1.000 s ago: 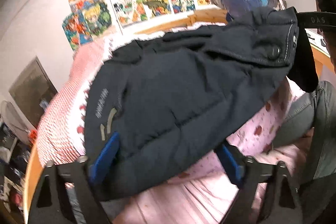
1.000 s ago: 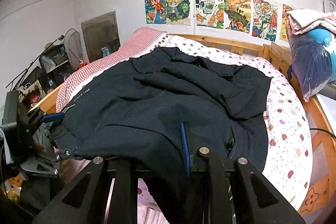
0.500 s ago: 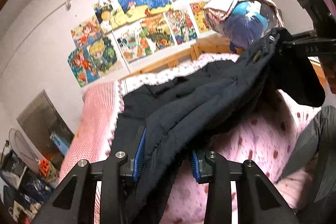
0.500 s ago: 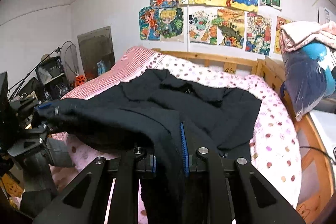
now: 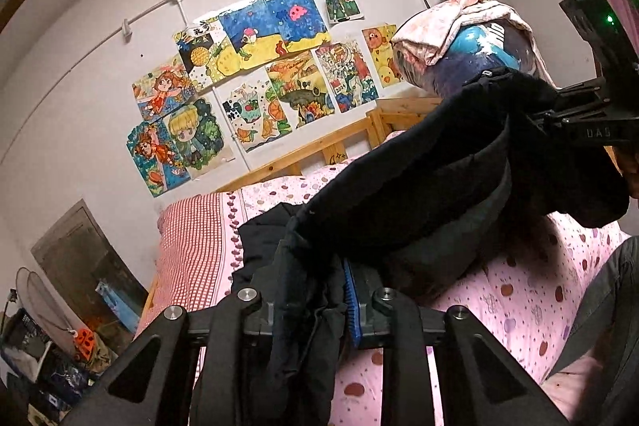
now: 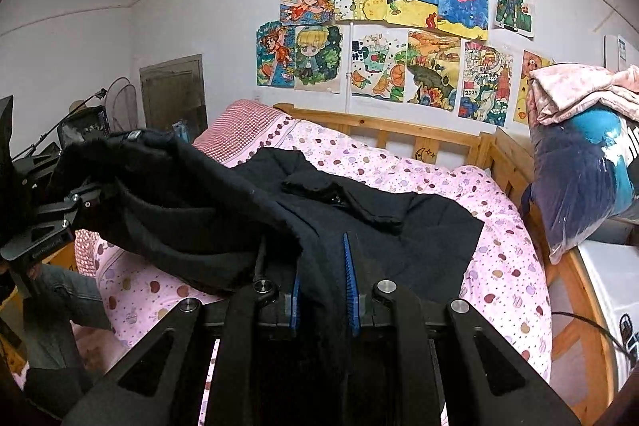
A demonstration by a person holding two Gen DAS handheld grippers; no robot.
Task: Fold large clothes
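the left gripper and right gripper each pinch the near hem of the dark jacket, lifted clear of the bed, likely so it can fold over the half lying flat.

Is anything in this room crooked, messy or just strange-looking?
Nothing is damaged or spilled. The dark jacket looks messy only because it is mid-fold: the left gripper and right gripper each pinch its near edge and hold it above the pink quilt. The drawings hang slightly unevenly.
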